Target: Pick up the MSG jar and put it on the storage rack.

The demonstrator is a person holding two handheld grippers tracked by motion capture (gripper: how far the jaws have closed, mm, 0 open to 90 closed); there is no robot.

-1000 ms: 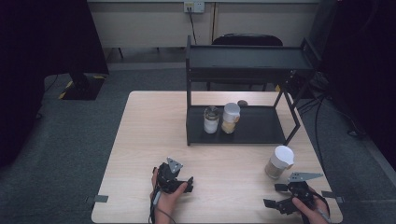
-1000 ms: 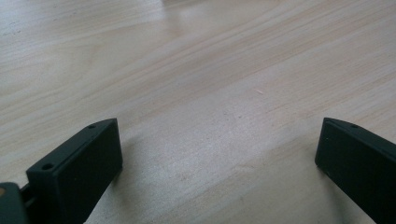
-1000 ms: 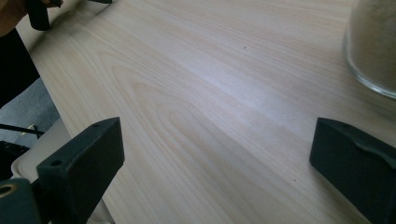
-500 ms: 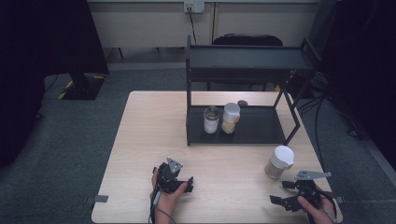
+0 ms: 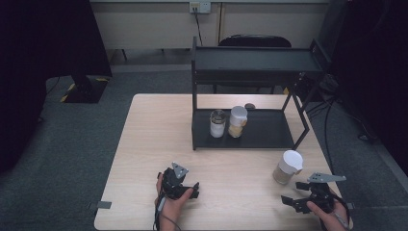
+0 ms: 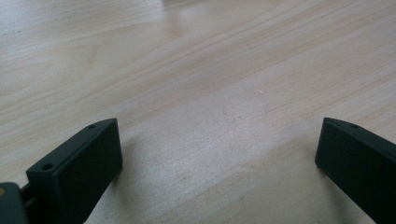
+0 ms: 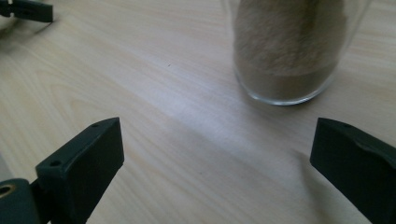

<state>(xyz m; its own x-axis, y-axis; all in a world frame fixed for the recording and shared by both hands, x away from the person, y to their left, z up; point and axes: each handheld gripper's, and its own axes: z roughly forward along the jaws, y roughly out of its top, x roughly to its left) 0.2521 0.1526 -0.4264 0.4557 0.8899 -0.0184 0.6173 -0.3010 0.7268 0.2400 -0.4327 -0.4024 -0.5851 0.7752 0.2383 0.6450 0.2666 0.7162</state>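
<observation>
Wooden table [image 5: 144, 144] carries everything, so take the black rack [image 5: 250, 62] at its far side as the landmark: two jars stand on the rack's bottom shelf, a smaller one [image 5: 217, 123] and a white-lidded one [image 5: 237, 121] touching or nearly so. In front of the rack's right front leg, out on the bare wood, stands the jar [image 5: 287, 167] that matters now, glass with a white lid and a brownish filling. The right tool [image 5: 300, 198] sits nearer the person than that jar, just beside it, jaws spread wide and holding nothing; in the right gripper view the jar [image 7: 289, 51] stands ahead and somewhat toward the right-hand jaw, not centred. The left tool [image 5: 185, 187] rests well in front of the rack's left leg, jaws likewise wide apart and empty over plain wood.

My reading is that the step is the approach to grasp the jar. To do it well, shift the right tool sideways until the glass sits midway between the jaws, keep it level and low on the body below the lid, then close gently; glass is slippery and a lopsided squeeze could tip it
</observation>
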